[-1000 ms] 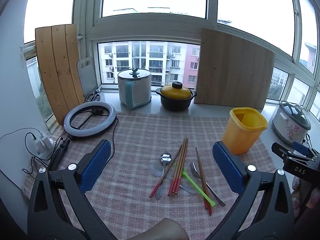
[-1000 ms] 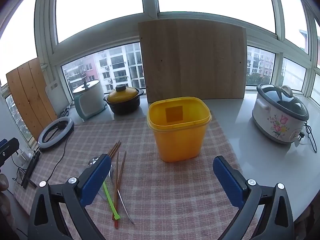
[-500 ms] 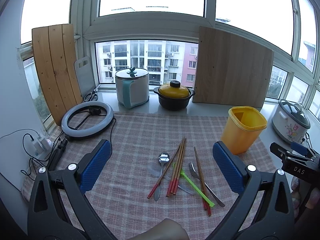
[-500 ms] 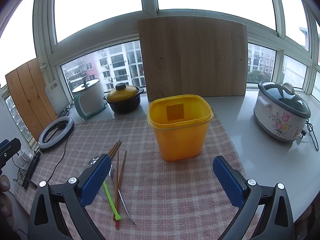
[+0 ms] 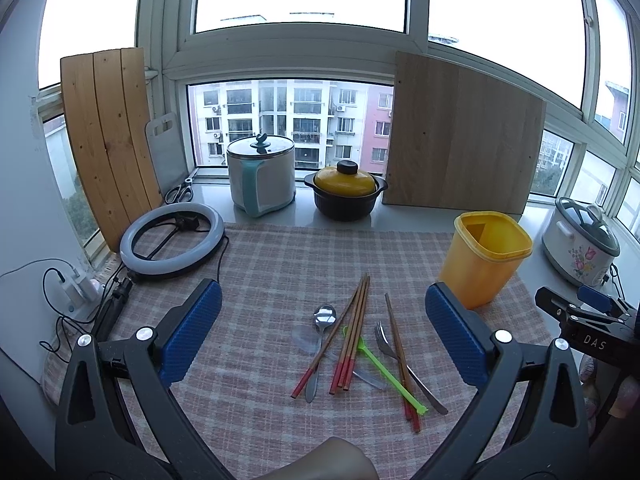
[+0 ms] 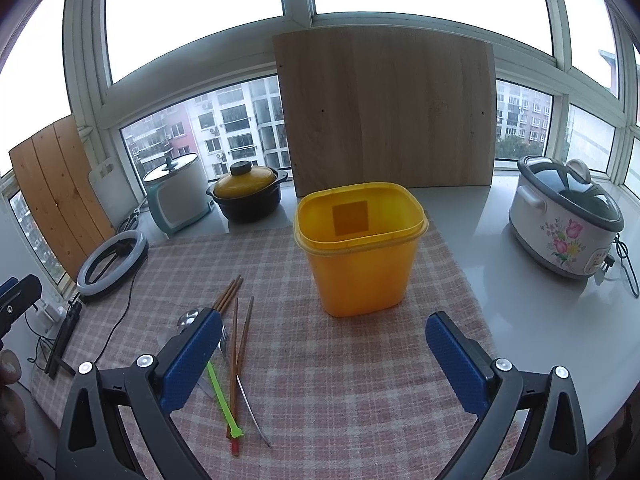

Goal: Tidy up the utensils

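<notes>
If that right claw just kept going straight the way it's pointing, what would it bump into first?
Most likely the open yellow plastic container, which stands dead ahead of the open right claw on the checked cloth; how far off is unclear.

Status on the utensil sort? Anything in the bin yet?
Done: nothing; the yellow bin looks empty. In hand: nothing; left gripper and right gripper are both open, above the cloth. Left: the chopsticks, spoon, fork and green stick all lie loose on the checked cloth.
</notes>
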### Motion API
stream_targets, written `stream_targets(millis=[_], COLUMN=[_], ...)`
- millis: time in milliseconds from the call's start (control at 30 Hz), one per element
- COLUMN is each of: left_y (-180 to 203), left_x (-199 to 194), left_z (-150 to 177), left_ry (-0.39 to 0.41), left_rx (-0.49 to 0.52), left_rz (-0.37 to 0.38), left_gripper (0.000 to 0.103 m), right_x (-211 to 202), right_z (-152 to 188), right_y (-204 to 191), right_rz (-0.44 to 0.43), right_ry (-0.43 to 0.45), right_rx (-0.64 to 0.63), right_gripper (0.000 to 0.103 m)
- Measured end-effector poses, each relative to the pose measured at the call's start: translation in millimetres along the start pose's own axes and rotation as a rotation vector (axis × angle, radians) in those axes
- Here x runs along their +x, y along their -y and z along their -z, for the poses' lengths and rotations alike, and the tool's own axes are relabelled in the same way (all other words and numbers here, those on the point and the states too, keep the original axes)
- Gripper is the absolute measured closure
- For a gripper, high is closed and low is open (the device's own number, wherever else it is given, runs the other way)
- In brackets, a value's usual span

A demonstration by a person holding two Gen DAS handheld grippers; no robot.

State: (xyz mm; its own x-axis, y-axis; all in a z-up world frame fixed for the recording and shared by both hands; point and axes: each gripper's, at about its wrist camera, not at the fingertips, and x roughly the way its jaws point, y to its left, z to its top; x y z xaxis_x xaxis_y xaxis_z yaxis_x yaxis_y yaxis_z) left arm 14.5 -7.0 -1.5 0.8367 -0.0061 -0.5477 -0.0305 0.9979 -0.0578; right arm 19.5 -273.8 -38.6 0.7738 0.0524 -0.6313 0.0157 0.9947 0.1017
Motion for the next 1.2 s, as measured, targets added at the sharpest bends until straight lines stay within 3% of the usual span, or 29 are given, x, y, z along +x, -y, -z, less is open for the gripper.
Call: stream_targets(millis=[1200], left_y=[3.0], left_x=[6.6], left_z=[2.9], left_ry=[-0.014], left_rx=[0.000], left_rz=[0.005], left_gripper=[0.000], right_x=[2.3], right_z=[-0.5], right_y=[-5.9], right_rz=[-0.029], right_ry=[-0.024], right_rx=[-0.010], right_gripper=[0.000])
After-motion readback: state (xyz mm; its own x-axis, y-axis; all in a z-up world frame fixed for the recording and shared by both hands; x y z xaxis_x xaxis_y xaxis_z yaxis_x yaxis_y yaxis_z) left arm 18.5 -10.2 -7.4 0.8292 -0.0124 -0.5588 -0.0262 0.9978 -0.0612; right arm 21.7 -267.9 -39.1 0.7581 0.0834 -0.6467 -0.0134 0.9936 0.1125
